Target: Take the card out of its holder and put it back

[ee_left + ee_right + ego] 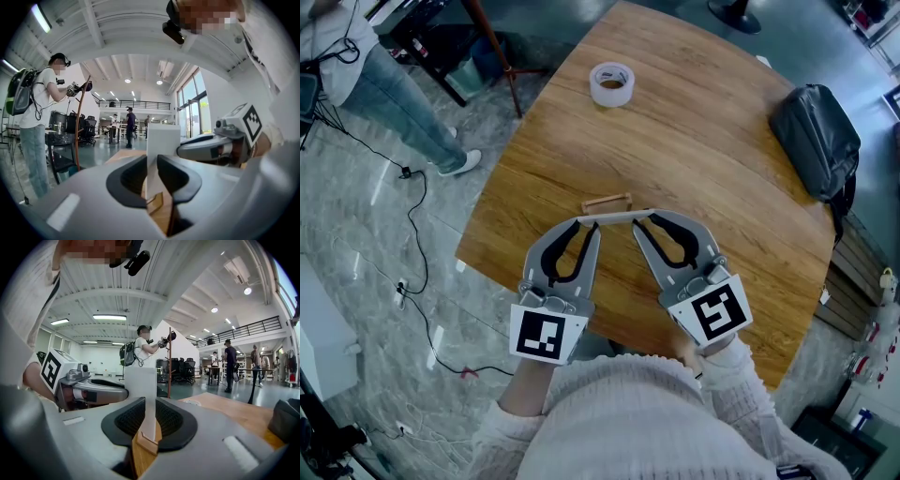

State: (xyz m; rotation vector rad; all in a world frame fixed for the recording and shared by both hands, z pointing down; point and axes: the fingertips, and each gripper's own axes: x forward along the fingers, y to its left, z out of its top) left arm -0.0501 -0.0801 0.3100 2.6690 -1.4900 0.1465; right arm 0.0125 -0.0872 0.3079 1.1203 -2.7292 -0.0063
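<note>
- Above wooden table [694, 141], near its front edge: white card [614, 217] stands upright on its edge, held betw. both grippers
- L gripper [589, 225]: jaws closed on card's left end, pads press it from both sides (clear in left gripper view)
- R gripper [644, 221]: jaws clamped on card's right end in the same way
- Both grippers lie approx. level, tips coming together in a V, marker cubes toward the person's body
- On table just beyond card: wooden holder [607, 202]; in head view card looks apart from it, not in the slot
- In gripper views holder shows low betw. the jaws, under card's bottom edge; touching or not, cannot tell
- Far side of table: tape roll [612, 83]; at right edge: black bag [816, 136]; both well apart from card
- Another person [384, 84] stands on floor beyond table, at left
</note>
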